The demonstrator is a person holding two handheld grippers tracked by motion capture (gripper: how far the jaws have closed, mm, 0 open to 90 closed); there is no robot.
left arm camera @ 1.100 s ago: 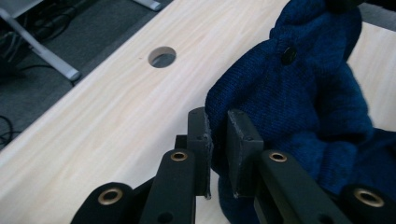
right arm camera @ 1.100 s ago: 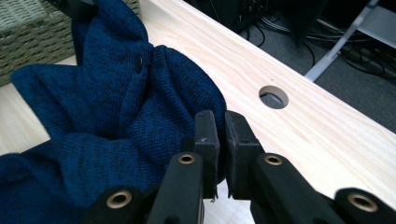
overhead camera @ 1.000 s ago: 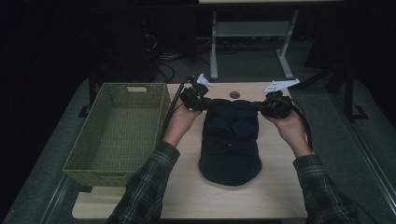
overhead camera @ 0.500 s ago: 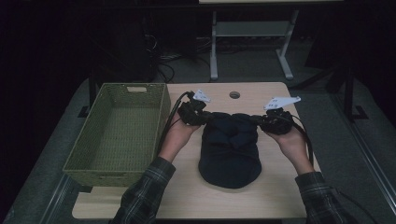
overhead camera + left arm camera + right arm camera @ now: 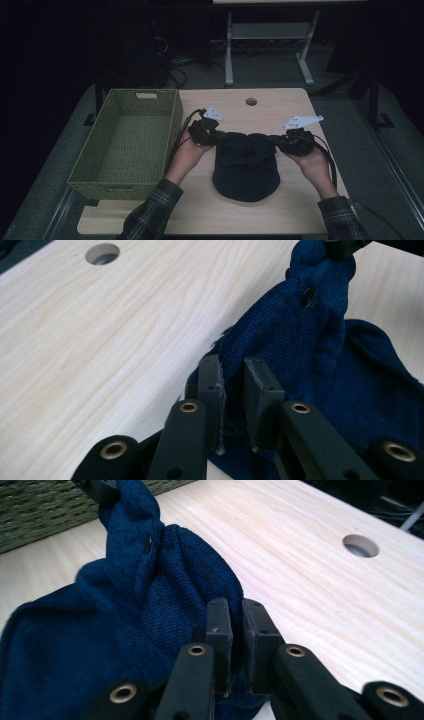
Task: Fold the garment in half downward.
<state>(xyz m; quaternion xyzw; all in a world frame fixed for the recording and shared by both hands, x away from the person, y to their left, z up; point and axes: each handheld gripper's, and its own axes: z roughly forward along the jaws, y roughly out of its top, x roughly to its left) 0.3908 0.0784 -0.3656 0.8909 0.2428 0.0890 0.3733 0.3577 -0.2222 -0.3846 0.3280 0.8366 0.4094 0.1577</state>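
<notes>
A dark navy knitted garment (image 5: pixel 246 165) lies at the centre of the high view, on a pale wood-grain table (image 5: pixel 280 107). Its weave is fine and ribbed, soft and bunched into folds along its upper edge, with a rounded lower outline and a small buttonhole visible in the left gripper view (image 5: pixel 306 294).

The left gripper (image 5: pixel 216 136) sits at the garment's upper-left corner; its 2 black jaws are pinched on a fold of the knit (image 5: pixel 280 335), the pads nearly together with cloth between them. The right gripper (image 5: pixel 281 141) holds the upper-right corner the same way — jaws clamped on a ridge of the fabric (image 5: pixel 165 580).

A woven olive-green basket (image 5: pixel 130 135), rectangular with a handle slot in its far wall, stands at the left of the frame, just beside the left hand (image 5: pixel 187 155). A round cable hole (image 5: pixel 251 101) pierces the table above the garment. Behind, in the upper centre — a white desk frame (image 5: pixel 270 45) on a dark floor.
</notes>
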